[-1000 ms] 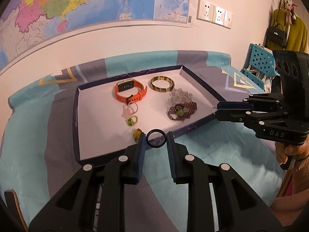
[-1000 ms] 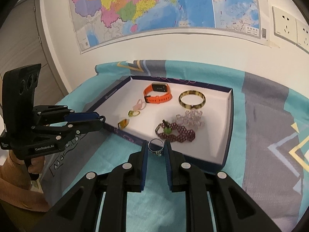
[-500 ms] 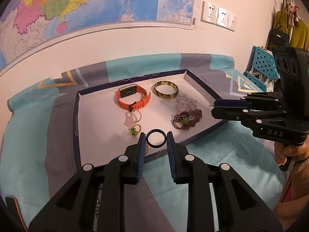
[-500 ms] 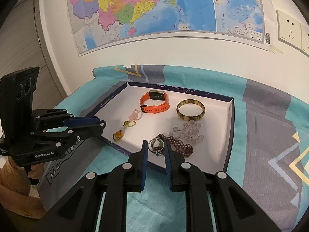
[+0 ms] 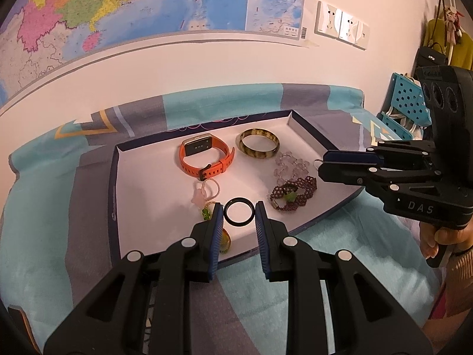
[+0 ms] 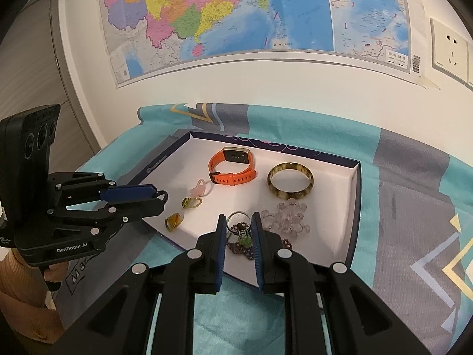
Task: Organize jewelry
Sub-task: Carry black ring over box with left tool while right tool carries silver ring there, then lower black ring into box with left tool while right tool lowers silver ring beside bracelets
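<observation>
The right gripper [image 6: 239,222] pinches a silver ring [image 6: 238,218] over the white tray [image 6: 353,195], above the purple bracelet [image 6: 236,245]; the left gripper [image 6: 159,198] holds a black ring [image 6: 163,196] at the tray's left edge.

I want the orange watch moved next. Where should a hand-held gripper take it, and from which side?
Grip the orange watch across its strap near the black buckle, coming from above on the near side. The band stands as an open loop, so one finger can go inside.
</observation>
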A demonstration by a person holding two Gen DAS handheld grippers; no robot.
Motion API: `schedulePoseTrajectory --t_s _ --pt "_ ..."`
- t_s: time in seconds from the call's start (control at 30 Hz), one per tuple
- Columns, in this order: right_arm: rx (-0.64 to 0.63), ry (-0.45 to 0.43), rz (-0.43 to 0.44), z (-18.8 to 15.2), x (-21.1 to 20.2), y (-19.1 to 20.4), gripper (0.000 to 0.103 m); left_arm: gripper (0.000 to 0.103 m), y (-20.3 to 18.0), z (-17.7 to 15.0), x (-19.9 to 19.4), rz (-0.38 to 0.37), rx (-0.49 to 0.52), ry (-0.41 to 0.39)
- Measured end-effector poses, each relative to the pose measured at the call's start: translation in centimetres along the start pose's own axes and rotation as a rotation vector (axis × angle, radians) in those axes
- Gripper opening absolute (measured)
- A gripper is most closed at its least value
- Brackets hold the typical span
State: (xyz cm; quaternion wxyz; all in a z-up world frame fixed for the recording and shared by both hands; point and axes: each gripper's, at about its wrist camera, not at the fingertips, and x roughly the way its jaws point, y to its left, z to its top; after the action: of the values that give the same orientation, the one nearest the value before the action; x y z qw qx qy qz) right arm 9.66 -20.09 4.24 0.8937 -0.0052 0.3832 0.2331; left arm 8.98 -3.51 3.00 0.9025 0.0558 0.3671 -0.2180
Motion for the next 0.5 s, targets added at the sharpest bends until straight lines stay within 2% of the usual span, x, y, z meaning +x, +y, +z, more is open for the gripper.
schedulePoseTrajectory --t_s 0.5 --pt "-0.003 0.011 -0.008 0.4 1.0 -0.2 0.015 0.022 0.4 0.5 1.4 0.002 -0.017 0.016"
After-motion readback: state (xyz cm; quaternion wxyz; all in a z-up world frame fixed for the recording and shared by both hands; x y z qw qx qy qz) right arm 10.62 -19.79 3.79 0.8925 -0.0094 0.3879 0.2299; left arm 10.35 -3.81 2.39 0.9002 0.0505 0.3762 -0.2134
